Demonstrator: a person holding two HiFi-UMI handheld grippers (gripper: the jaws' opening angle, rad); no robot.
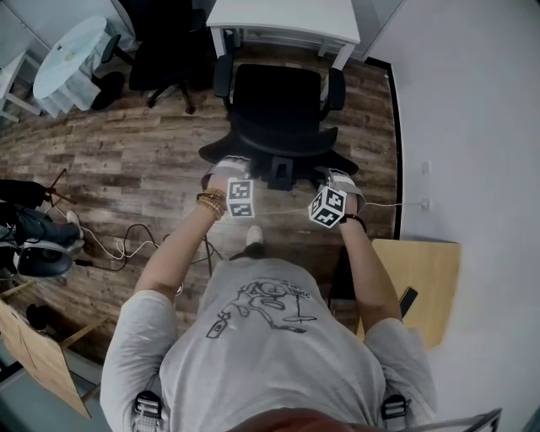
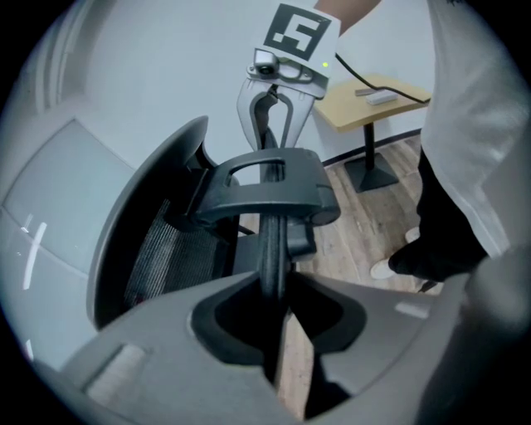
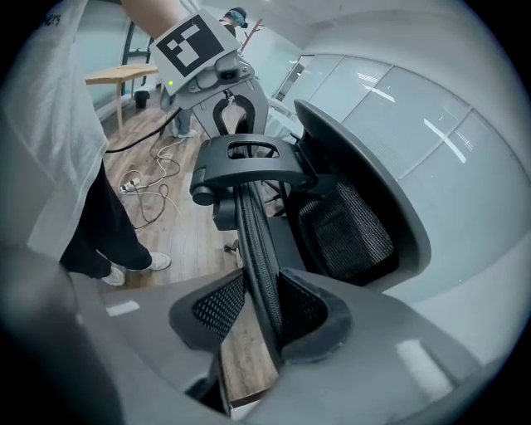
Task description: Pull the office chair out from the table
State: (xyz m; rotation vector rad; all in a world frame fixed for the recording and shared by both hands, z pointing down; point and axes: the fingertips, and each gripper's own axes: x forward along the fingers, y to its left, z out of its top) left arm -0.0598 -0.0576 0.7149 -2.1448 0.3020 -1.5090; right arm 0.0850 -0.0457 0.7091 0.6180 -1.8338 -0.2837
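Far to your left, cables (image 1: 126, 245) trail over the wooden floor (image 1: 126, 160). Your left gripper (image 1: 229, 169) has its jaws pinching the left end of the backrest's top rim on the office chair (image 1: 278, 110). The chair stands on the floor right in front of you, backrest toward you, seat facing the white table (image 1: 283, 21) and close to its front edge. Your right gripper (image 1: 339, 179) pinches the rim's right end, jaws closed on the thin mesh edge. A small wooden table (image 1: 422, 278) stands to your right, by the wall (image 1: 472, 126).
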